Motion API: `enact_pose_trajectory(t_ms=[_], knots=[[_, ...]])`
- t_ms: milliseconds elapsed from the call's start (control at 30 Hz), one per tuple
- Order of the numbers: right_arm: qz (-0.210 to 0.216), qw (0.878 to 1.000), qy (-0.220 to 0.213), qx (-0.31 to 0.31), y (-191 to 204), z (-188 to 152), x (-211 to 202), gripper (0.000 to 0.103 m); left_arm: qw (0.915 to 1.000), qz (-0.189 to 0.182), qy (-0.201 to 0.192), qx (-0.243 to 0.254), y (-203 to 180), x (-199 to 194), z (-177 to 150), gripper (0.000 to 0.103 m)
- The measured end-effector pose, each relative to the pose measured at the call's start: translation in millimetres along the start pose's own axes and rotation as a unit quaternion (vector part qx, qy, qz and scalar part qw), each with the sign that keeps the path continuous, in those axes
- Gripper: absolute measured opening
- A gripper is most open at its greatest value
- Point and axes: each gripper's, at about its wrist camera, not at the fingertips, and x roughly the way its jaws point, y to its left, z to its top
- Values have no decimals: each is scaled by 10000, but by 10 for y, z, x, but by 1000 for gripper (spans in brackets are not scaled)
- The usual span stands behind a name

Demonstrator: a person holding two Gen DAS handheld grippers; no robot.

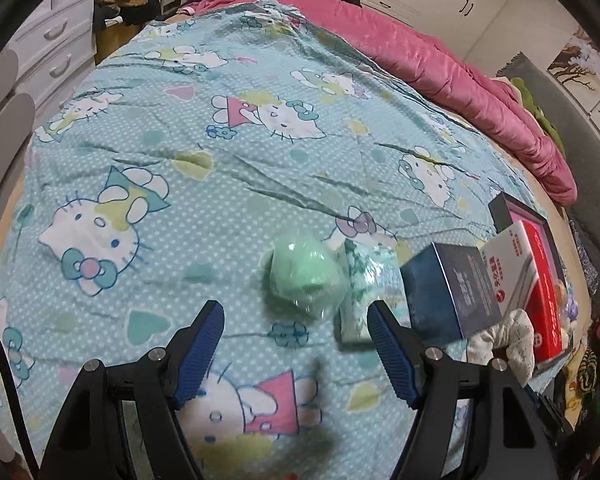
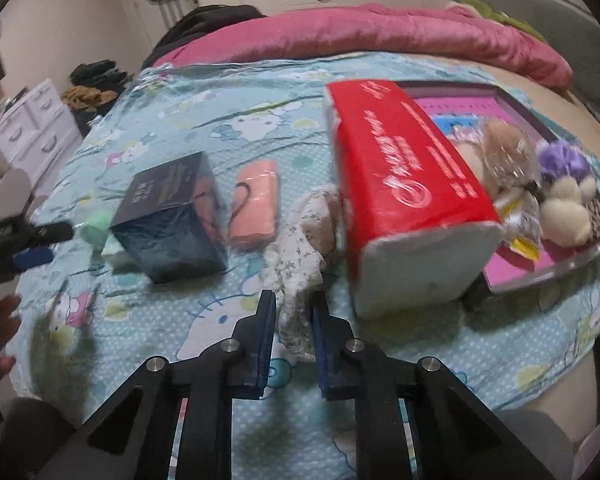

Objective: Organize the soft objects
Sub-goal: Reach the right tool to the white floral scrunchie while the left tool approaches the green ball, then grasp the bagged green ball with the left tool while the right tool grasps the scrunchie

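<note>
A bed spread with a Hello Kitty quilt [image 1: 204,152] fills the room's middle, a pink duvet [image 2: 380,36] bunched at twelve o'clock. The left gripper [image 1: 296,320] hovers with jaws wide apart, a green wrapped ball [image 1: 306,276] just ahead at twelve. The right gripper [image 2: 294,320] pinches a white floral cloth [image 2: 300,248] between its pads, beside the red tissue box [image 2: 400,184] at one o'clock.

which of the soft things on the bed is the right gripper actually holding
The white floral cloth. Its lower end sits pinched in the right gripper; the green bundle and orange pack lie untouched.
</note>
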Motion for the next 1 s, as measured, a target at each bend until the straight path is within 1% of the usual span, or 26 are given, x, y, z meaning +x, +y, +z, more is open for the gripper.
enact_pose_trajectory(t_ms=[100, 233, 333, 400, 500, 700, 733, 800, 833, 867, 1000], knots=[[107, 9998, -10, -170, 70, 17, 20, 13, 10000, 7, 45, -38, 18, 86, 57, 74], [241, 9987, -56, -438, 173, 42, 36, 13, 9999, -44, 99, -94, 53, 181, 122, 74], [232, 9981, -96, -556, 218, 76, 46, 13, 9996, -179, 134, -181, 80, 254, 163, 74], [209, 9978, -110, -616, 236, 95, 59, 13, 9991, -266, 231, -241, 88, 325, 191, 74], [234, 9975, -109, -663, 230, 127, 79, 13, 9990, -267, 277, -221, 74, 395, 210, 72], [235, 9970, -134, -731, 226, 181, 110, 12, 9980, -377, 343, -368, 122, 498, 234, 61], [243, 9971, -113, -709, 214, 189, 120, 12, 9981, -372, 338, -369, 125, 509, 237, 57], [233, 9974, -92, -676, 191, 192, 131, 12, 9978, -405, 369, -381, 135, 530, 243, 52], [235, 9975, -85, -660, 177, 197, 134, 12, 9975, -439, 373, -411, 140, 539, 246, 47], [235, 9976, -87, -650, 163, 205, 134, 12, 9971, -480, 391, -438, 141, 553, 248, 44], [252, 9977, -108, -614, 124, 231, 119, 11, 9978, -435, 374, -323, 109, 535, 241, 42]])
